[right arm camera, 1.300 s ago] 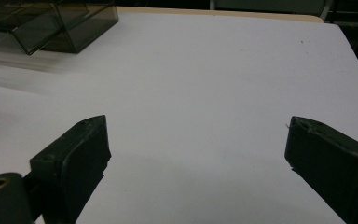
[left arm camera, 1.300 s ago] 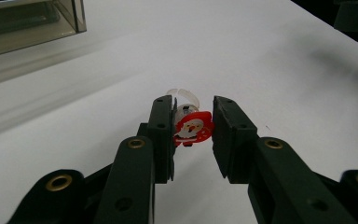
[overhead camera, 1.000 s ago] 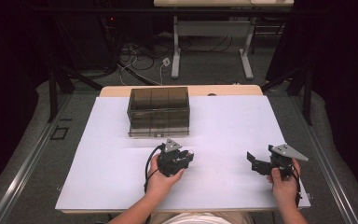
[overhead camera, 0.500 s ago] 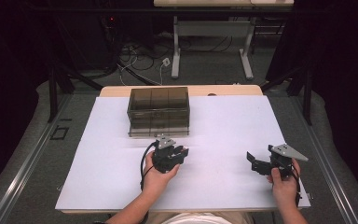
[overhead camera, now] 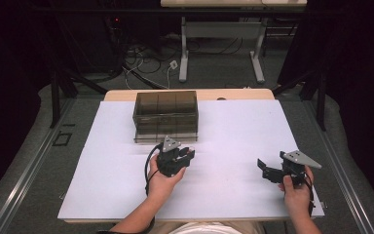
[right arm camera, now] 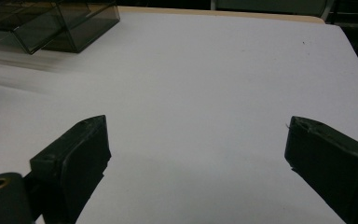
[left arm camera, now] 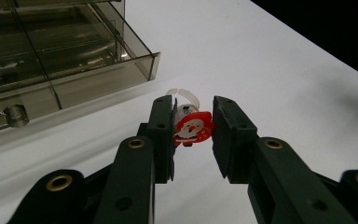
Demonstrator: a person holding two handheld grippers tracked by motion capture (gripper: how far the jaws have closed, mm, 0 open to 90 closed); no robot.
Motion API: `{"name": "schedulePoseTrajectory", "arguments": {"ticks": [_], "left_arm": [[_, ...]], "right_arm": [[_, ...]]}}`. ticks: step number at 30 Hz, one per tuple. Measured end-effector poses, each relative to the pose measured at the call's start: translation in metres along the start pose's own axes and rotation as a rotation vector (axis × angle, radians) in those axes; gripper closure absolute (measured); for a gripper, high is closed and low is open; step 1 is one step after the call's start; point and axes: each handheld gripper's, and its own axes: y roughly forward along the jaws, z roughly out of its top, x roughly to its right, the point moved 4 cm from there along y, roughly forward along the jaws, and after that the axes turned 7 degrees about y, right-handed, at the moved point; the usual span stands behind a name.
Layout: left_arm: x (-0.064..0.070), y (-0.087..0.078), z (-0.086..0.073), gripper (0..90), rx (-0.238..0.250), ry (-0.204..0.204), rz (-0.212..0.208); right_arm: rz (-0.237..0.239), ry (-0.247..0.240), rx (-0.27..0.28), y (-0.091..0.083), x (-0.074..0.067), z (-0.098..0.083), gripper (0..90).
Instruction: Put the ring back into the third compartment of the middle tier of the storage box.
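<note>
Left gripper point(left arm camera: 193, 128) is clamping a small red Santa charm point(left arm camera: 193, 129) between its black jaws, the charm's clear ring poking out just beyond the tips. It is hovering over the white table point(overhead camera: 233, 126), just in front of the smoked plastic drawer box point(overhead camera: 166, 115), whose lowest drawer is sitting slightly pulled out. Over on the other side, right gripper point(overhead camera: 268, 171) is resting well apart, jaws spread wide with nothing but bare tabletop between them.
</note>
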Motion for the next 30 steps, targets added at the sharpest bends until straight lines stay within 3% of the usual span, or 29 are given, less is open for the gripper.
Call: {"name": "schedulePoseTrajectory", "arguments": {"ticks": [7, 14, 30], "left_arm": [[-0.009, -0.005, 0.010, 69.4, 0.021, 0.000, 0.021], [-0.021, -0.009, 0.021, 69.5, 0.030, -0.026, 0.028], [-0.027, -0.011, 0.050, 69.5, 0.043, -0.015, 0.035]], "right_arm": [[0.003, -0.007, 0.013, 0.001, 0.001, 0.000, 6.1], [0.001, -0.001, 0.019, 0.002, 0.000, 0.000, 6.2], [-0.001, -0.001, 0.011, 0.001, 0.001, 0.000, 6.1]]}}
